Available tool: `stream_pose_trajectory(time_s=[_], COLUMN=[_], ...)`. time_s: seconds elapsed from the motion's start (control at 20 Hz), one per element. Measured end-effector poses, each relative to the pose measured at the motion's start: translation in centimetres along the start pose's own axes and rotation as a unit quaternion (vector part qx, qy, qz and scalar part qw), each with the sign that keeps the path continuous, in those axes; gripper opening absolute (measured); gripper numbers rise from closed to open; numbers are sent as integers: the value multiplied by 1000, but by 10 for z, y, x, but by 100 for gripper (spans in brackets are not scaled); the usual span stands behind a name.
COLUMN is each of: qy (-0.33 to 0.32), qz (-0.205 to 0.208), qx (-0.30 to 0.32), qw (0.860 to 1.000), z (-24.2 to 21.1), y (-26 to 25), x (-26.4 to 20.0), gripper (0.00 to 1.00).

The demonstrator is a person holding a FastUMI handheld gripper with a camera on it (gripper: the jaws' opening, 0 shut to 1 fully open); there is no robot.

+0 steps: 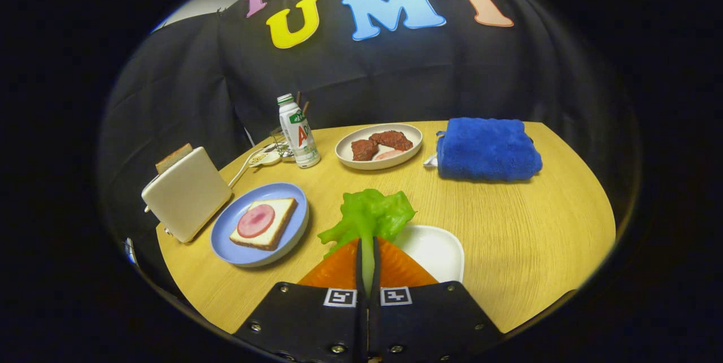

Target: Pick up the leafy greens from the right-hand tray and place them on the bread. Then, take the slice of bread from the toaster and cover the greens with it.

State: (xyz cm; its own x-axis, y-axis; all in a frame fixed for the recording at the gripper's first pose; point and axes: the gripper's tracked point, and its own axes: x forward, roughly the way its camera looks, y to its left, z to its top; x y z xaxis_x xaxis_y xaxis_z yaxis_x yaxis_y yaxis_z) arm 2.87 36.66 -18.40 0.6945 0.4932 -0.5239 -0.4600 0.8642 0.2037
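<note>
**Greens in my grip, bread still waiting**

My claw (367,253) is closed down to a thin slit, and both fingers press on the stalk of the leafy greens (370,215). The leaf fans out just ahead of my fingertips, lifted above the white tray (438,250) on the near right, which sits just behind and to the right of the fingers.

To the left of my fingers lies the blue plate (226,236) holding the bread slice (277,230), with a round pink slice of ham (256,220) on top. Left of that stands the toaster (186,196), a second slice (173,158) poking out of its slot.

By my reckoning the pick-up is done and nothing more: the greens must still travel left onto the ham-topped bread, and the toaster slice is untouched.

The greens are bright, glossy green with ruffled, crinkled edges and a paler stem running down between my fingers. They look stiff and light, likely an imitation leaf, holding shape without drooping.
</note>
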Motion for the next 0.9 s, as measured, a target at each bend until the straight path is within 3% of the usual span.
stream_pose_trajectory(time_s=[0.4, 0.9], qy=[-25, 14], qz=[61, 110], qx=[-74, -96], qw=[995, 989], z=[40, 22], y=[91, 164], x=[1, 45], gripper=[1, 1])
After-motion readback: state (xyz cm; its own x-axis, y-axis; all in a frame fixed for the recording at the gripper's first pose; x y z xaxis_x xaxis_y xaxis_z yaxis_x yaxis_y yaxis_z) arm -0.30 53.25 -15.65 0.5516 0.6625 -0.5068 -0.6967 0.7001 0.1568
